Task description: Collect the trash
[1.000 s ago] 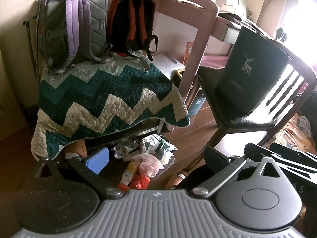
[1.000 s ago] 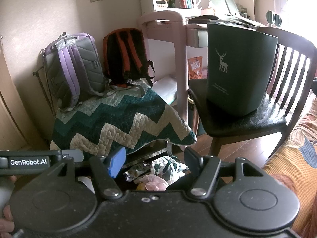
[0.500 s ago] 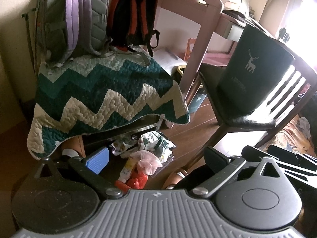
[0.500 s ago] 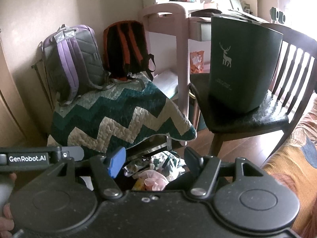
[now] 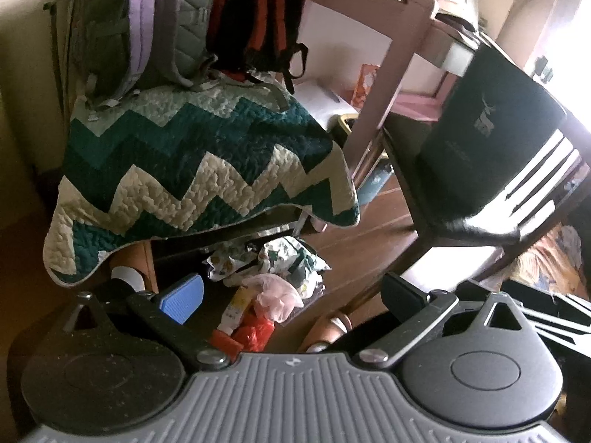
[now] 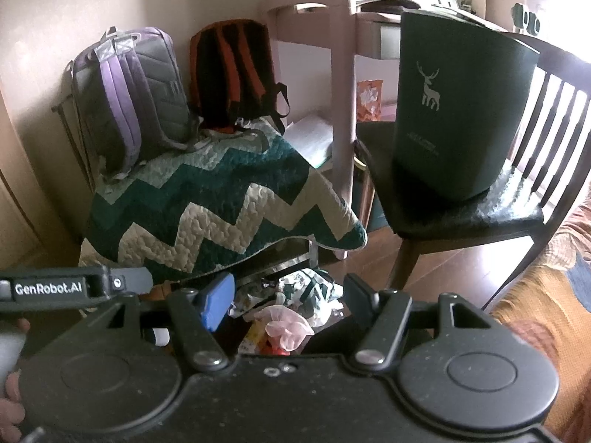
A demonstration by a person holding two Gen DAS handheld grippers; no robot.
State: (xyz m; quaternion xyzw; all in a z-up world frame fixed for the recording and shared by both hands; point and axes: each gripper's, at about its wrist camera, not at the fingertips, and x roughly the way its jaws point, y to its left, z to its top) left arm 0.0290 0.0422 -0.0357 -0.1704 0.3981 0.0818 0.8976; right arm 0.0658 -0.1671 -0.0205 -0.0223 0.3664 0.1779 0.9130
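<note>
A: Where is the trash lying?

B: The trash pile (image 5: 273,280) is lying on the wooden floor (image 5: 369,229), under the hanging edge of the zigzag quilt (image 5: 199,170); a pink crumpled bag (image 6: 286,323) and red wrappers (image 5: 251,334) are showing in it.

A: How are the claws standing?

B: The left claw (image 5: 291,291) is hovering above the pile, fingers spread apart and holding nothing. The right claw (image 6: 288,293) is likewise gaping, empty.

A: And the bin?

B: The dark green bin (image 6: 454,110) is sitting on the chair (image 6: 461,217), right of the quilt.
</note>
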